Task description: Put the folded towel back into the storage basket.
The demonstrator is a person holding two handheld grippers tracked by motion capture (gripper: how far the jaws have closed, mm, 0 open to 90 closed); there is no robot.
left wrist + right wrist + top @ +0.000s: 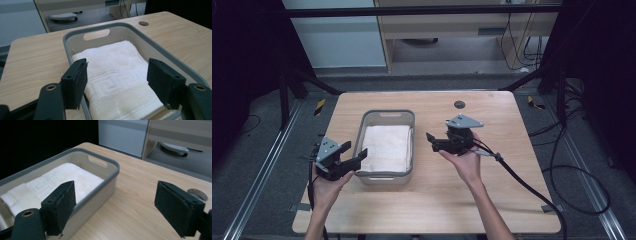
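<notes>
A folded white towel (pixel 387 148) (pixel 117 72) (pixel 47 186) lies flat inside a grey basket (pixel 408 116) (pixel 160 48) (pixel 110 163) on the wooden table (pixel 492 200). My left gripper (pixel 353 153) (pixel 117 80) hovers at the basket's near left corner, jaws open and empty, pointing over the towel. My right gripper (pixel 430 139) (pixel 115 207) is held above the table to the right of the basket, jaws wide open with nothing between them. A hand holds each gripper from below.
A round cable hole (pixel 459 104) (pixel 143 23) (pixel 197 194) sits in the table near its far edge. A black cable (pixel 532 190) trails off the right gripper over the table's right side. A chair base (pixel 63 16) (pixel 173 147) stands on the floor beyond.
</notes>
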